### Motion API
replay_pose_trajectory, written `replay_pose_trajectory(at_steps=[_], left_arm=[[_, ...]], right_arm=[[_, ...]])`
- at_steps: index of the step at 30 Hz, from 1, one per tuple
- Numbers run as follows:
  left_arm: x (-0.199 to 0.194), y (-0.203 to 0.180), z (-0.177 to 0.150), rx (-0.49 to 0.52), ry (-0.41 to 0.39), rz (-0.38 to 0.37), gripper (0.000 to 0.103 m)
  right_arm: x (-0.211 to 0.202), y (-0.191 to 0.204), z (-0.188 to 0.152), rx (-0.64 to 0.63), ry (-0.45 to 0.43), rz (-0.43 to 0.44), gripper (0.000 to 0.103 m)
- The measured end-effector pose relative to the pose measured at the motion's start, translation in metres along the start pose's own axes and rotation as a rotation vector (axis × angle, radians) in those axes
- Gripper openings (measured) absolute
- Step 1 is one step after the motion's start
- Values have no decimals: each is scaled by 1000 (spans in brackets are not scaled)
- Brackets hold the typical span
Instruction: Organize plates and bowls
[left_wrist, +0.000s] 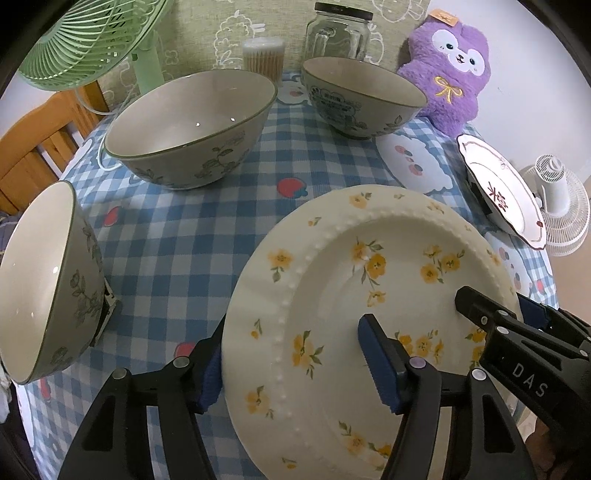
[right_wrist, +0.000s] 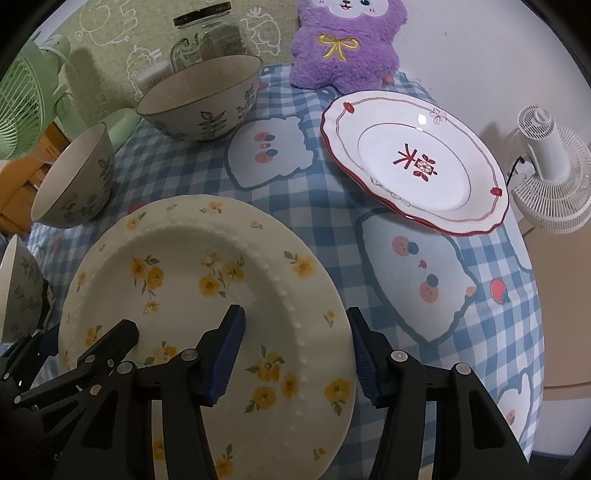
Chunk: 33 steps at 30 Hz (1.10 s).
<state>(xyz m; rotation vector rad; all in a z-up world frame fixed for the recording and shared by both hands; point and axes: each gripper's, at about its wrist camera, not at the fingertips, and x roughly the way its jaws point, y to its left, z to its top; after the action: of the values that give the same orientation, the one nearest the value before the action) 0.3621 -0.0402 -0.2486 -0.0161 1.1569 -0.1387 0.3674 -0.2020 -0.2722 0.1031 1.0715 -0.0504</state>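
So the yellow-flower plate (right_wrist: 207, 295) sits at the near edge of the checked tablecloth (right_wrist: 332, 184). Both grippers straddle its rim: left gripper (left_wrist: 291, 354) on its left side, right gripper (right_wrist: 295, 343) on its right, jaws half open. Whether the pads press, can't tell. Red-rimmed plate (right_wrist: 413, 162) sits by the right edge, three bowls toward the left and back.

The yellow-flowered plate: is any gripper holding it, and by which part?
Both grippers straddle the yellow-flowered plate: left gripper over its left rim, right gripper over its right rim. Whether the pads press cannot be told.
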Motion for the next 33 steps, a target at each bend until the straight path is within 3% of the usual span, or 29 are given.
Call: replay_pose_trajectory(at_steps=[19, 33], left_arm=[[-1, 8, -8, -27, 37, -1, 69], [-8, 1, -8, -2, 32, 22, 68]], right_arm=[[4, 5, -4, -55, 22, 65, 60], [0, 3, -6, -75, 31, 47, 59]])
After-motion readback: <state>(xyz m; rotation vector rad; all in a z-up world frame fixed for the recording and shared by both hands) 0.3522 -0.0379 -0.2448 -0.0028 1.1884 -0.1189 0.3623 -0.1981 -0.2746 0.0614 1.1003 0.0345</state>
